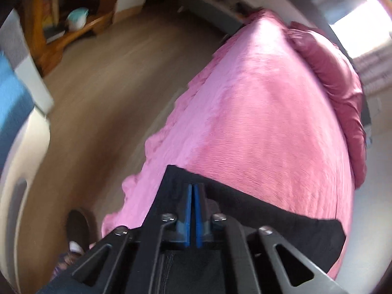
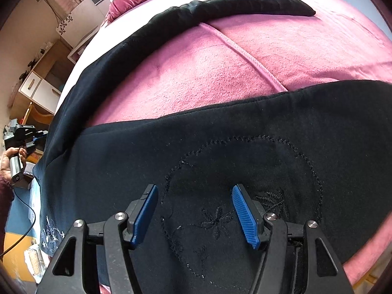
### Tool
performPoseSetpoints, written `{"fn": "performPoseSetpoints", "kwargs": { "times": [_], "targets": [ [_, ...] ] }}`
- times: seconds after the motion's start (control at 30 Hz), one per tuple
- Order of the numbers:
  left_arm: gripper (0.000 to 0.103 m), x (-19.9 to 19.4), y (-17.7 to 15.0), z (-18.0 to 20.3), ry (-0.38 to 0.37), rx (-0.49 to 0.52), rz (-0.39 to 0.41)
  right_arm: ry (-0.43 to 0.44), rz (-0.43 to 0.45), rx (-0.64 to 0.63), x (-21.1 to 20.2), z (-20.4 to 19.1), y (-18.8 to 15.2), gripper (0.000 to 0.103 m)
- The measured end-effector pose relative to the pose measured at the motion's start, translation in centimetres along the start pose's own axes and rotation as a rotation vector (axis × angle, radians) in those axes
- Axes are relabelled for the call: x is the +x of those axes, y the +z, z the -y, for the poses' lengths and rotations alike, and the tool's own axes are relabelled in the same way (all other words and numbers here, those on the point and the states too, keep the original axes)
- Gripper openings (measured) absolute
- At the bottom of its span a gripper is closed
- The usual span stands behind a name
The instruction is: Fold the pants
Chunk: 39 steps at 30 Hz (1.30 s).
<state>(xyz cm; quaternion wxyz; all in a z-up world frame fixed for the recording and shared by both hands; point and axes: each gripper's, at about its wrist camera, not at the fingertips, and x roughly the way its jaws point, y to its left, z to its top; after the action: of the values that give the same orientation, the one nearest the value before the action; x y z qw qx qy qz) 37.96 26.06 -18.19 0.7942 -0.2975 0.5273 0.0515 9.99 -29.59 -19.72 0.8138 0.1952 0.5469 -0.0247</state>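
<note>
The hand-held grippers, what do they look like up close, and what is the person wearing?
Each hand-held gripper, left and right, has black angular linkage arms with triangular cutouts and silver screw heads. The fingers carry blue pads, ribbed on the inner face. A dark maroon sleeve shows at the left hand.

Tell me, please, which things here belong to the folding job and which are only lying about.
For the job:
black fabric pants with stitched embroidery
left gripper, shut
right gripper, open above the pants
pink fleece blanket, the work surface

Lying about:
dark pink pillow
wooden cabinet with white drawers
</note>
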Motion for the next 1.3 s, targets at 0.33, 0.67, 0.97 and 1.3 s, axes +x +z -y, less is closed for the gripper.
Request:
{"fn": "performPoseSetpoints", "kwargs": {
  "times": [0.33,0.67,0.97,1.3],
  "targets": [
    [0.031,-3.4,-0.6,-1.0,-0.071,-0.001,0.004,-0.017,0.011,0.006,-0.1,-1.0,-0.5,0.064],
    [0.051,2.1,0.2,-3.4,-0.062,-0.148,-0.118,-0.05,-0.022,0.006,0.1,-1.6,-0.2,0.064],
    [0.01,0.7,0.1,0.1,-0.015,0.061,-0.003,-0.069,-0.035,-0.023,0.5,-2.9,0.1,0.067],
    [0.009,-13.4,-9.8,4.8,-0.47,0.373,0.146,-0.066,0.048,-0.048,-1.9,-2.8,2.6,0.067]
  ]
}}
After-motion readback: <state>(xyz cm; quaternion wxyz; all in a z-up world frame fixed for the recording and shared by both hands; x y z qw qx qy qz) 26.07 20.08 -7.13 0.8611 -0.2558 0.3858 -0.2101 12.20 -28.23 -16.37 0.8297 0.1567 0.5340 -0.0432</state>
